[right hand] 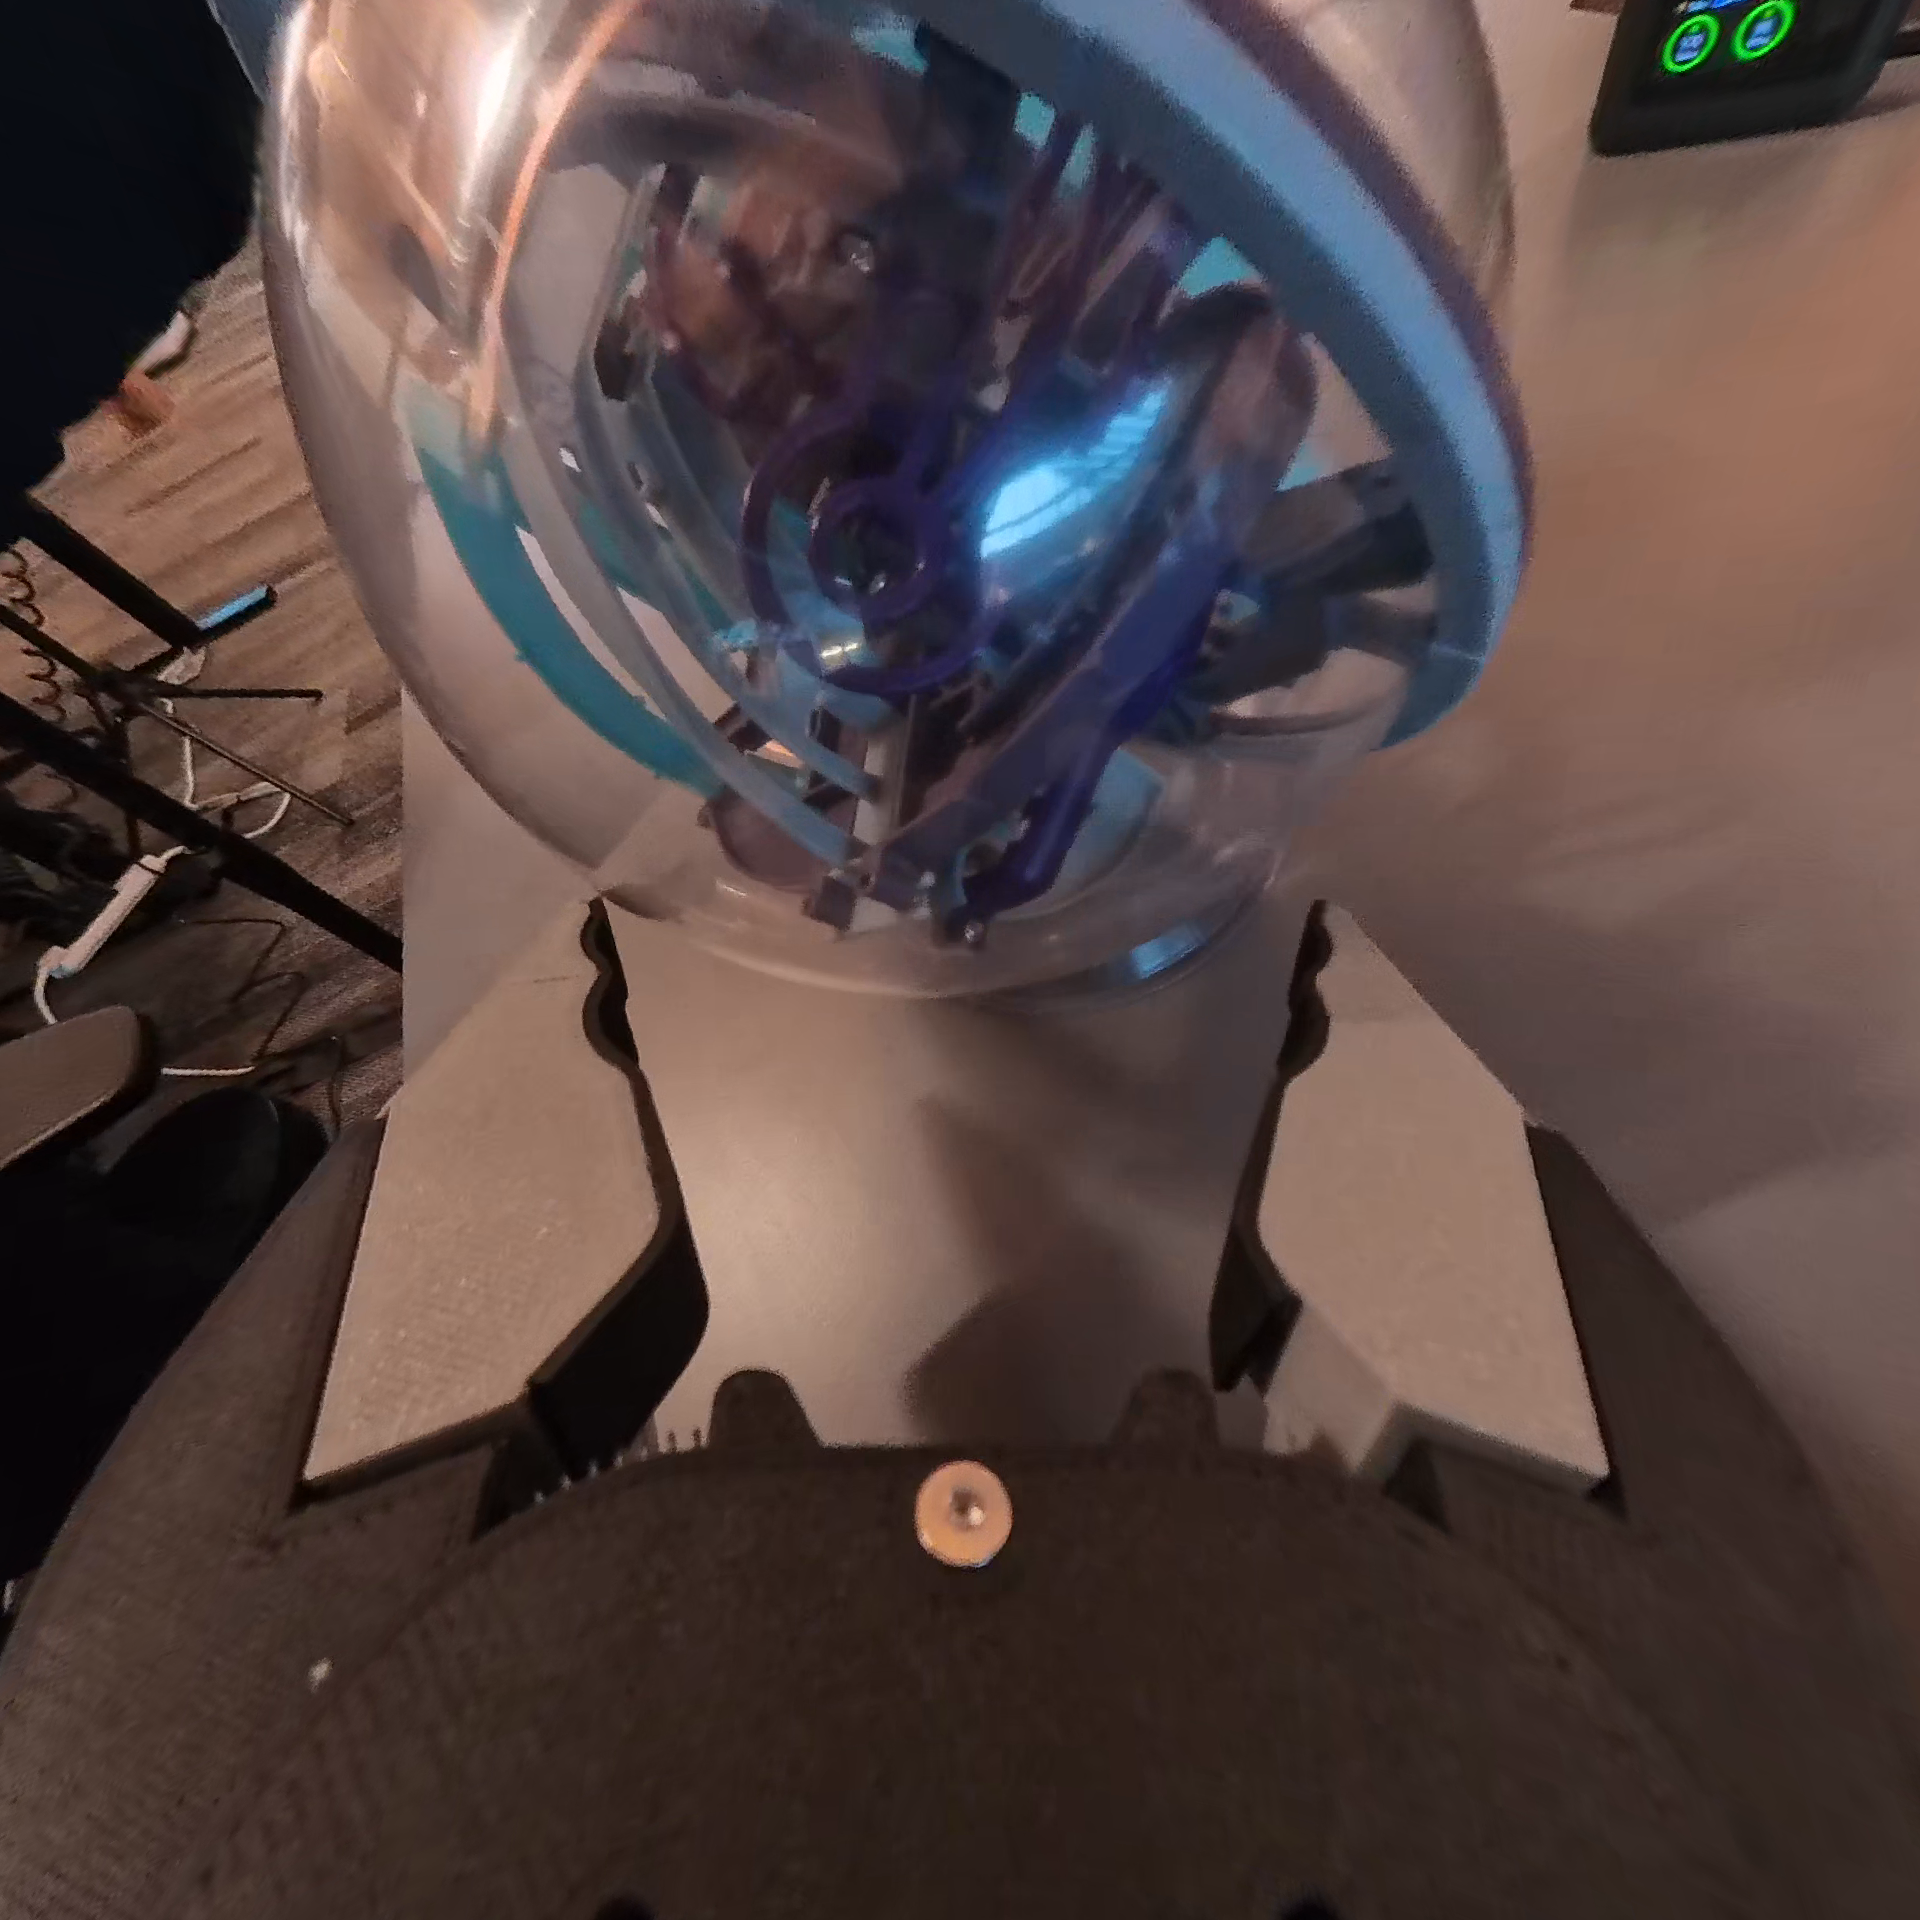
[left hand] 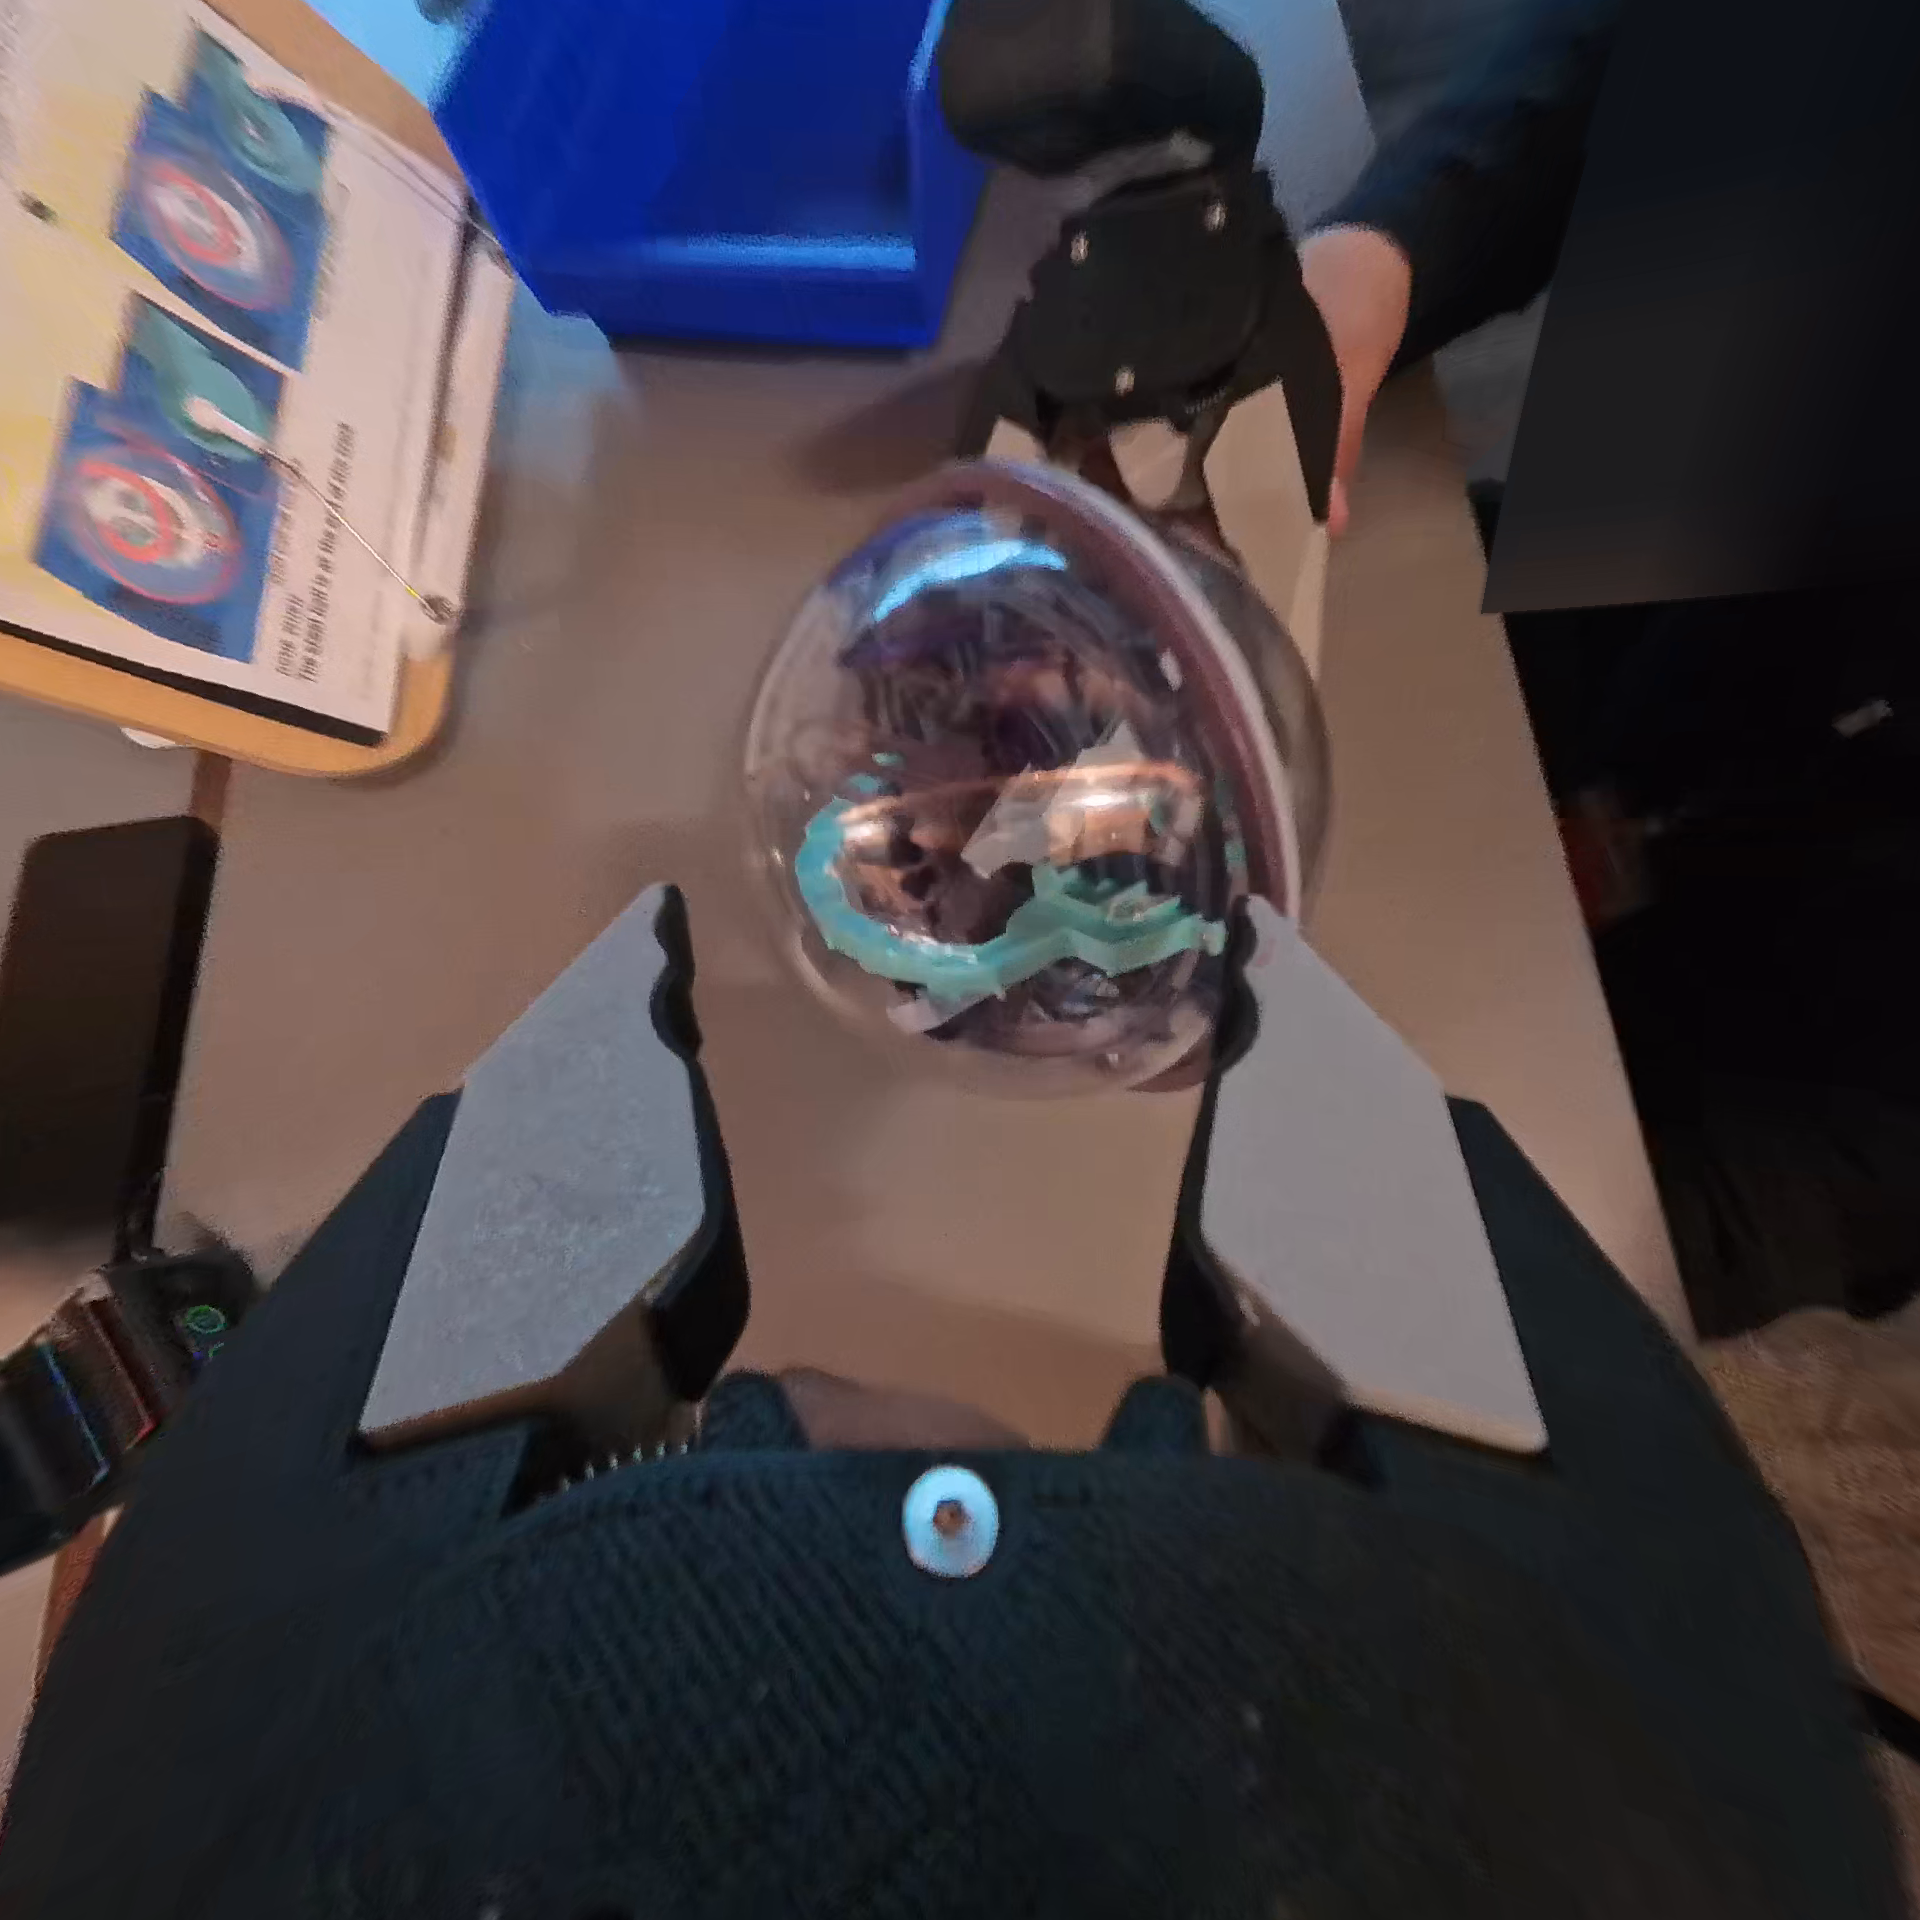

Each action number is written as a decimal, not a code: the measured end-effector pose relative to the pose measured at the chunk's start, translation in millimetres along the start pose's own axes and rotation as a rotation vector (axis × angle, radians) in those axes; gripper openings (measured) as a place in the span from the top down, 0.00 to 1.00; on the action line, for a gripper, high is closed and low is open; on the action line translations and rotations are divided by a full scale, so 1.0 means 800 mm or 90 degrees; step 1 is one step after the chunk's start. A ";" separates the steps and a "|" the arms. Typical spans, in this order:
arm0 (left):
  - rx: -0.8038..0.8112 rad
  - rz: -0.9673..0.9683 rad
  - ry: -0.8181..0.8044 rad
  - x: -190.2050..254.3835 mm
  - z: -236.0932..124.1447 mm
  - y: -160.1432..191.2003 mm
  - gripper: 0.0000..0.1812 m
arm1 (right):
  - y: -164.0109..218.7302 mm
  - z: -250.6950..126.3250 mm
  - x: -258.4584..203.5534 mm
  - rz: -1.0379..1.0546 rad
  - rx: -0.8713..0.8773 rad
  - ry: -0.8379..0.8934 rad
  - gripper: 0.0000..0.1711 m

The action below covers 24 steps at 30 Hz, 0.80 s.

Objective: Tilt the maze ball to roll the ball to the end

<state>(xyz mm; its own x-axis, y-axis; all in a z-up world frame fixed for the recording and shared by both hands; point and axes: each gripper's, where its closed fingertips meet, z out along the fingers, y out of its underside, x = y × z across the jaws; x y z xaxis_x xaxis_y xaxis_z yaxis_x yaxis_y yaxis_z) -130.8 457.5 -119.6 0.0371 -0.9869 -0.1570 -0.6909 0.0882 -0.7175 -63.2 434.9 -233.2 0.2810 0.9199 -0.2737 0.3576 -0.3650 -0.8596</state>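
The left wrist view looks steeply down along its own fingers at the table [left hand: 540, 935], the maze ball [left hand: 1039, 790] near ahead. The right wrist view faces it from the opposite side, far closer. Both share the maze ball [right hand: 883, 488] and tabletop.

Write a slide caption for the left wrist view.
Open left gripper facing the clear maze ball on the table.

The maze ball [left hand: 1034, 769] sits on the tabletop [left hand: 644, 582] between the two tools: the left tool [left hand: 956, 966] just before it, the right tool [left hand: 1174, 457] behind it. A booklet [left hand: 229, 364] lies far left (on a board), a bin [left hand: 717, 156] behind.
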 end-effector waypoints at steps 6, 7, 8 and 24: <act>-0.032 -0.015 0.048 0.016 0.026 0.024 0.47 | -0.007 0.004 -0.003 -0.023 -0.004 -0.008 0.27; -0.028 -0.018 0.043 0.017 0.026 0.025 0.47 | -0.008 0.002 -0.003 -0.022 0.000 -0.014 0.27; -0.024 -0.021 0.037 0.017 0.026 0.026 0.47 | -0.010 0.000 -0.003 -0.020 0.003 -0.020 0.27; 0.021 -0.048 -0.060 0.028 0.031 0.039 0.49 | -0.025 -0.030 0.016 0.003 0.024 -0.084 0.28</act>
<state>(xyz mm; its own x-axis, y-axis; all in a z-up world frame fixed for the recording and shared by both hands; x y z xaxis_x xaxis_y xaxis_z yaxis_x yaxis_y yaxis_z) -133.3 441.5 -162.1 0.1567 -0.9741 -0.1630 -0.6593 0.0197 -0.7516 -45.5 450.8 -209.3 0.1616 0.9298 -0.3308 0.3219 -0.3665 -0.8730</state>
